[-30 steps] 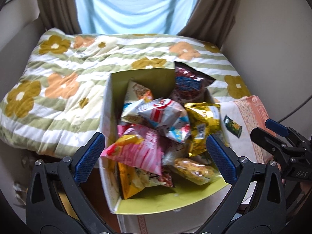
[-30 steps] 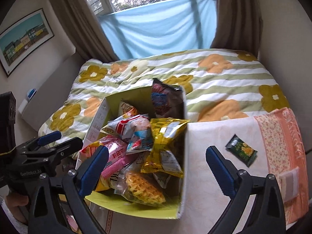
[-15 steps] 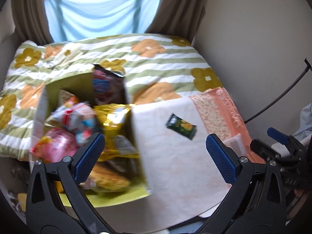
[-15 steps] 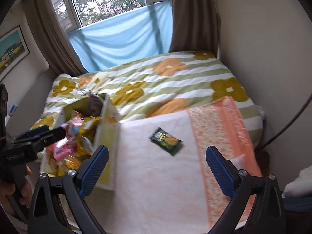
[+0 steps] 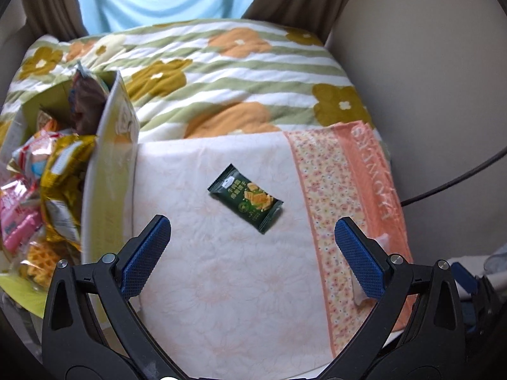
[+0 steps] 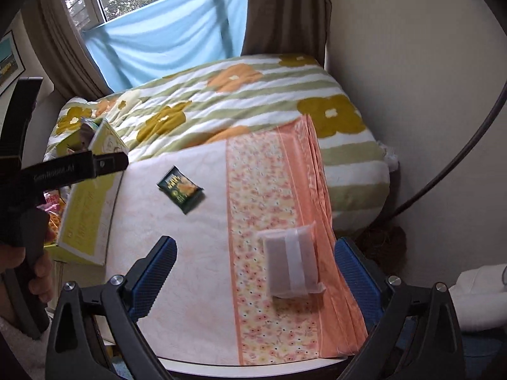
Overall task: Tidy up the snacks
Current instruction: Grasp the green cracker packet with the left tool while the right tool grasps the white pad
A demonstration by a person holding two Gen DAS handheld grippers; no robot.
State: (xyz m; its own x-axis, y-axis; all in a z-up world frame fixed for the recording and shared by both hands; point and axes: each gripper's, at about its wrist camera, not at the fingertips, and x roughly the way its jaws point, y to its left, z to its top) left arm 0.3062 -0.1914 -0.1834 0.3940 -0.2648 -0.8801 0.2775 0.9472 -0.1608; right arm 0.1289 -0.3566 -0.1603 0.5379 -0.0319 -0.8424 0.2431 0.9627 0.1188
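Both tongs (image 5: 252,256) (image 6: 255,271) gape wide, empty; cloth (image 5: 377,171) reads "FLOWERS"; left handle "GenRobot.AI".

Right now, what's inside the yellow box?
The yellow-green cardboard box holds snack bags: a gold foil one, a pink one, a waffle pack. Anything beneath them is covered.

Both wrist views angled down over the cloth-covered table (image 5: 240,285), sharing the green packet (image 5: 245,198)

Snack box (image 5: 107,190) cut off at frame's left — translucent packet (image 6: 293,261) blurred, contents unreadable
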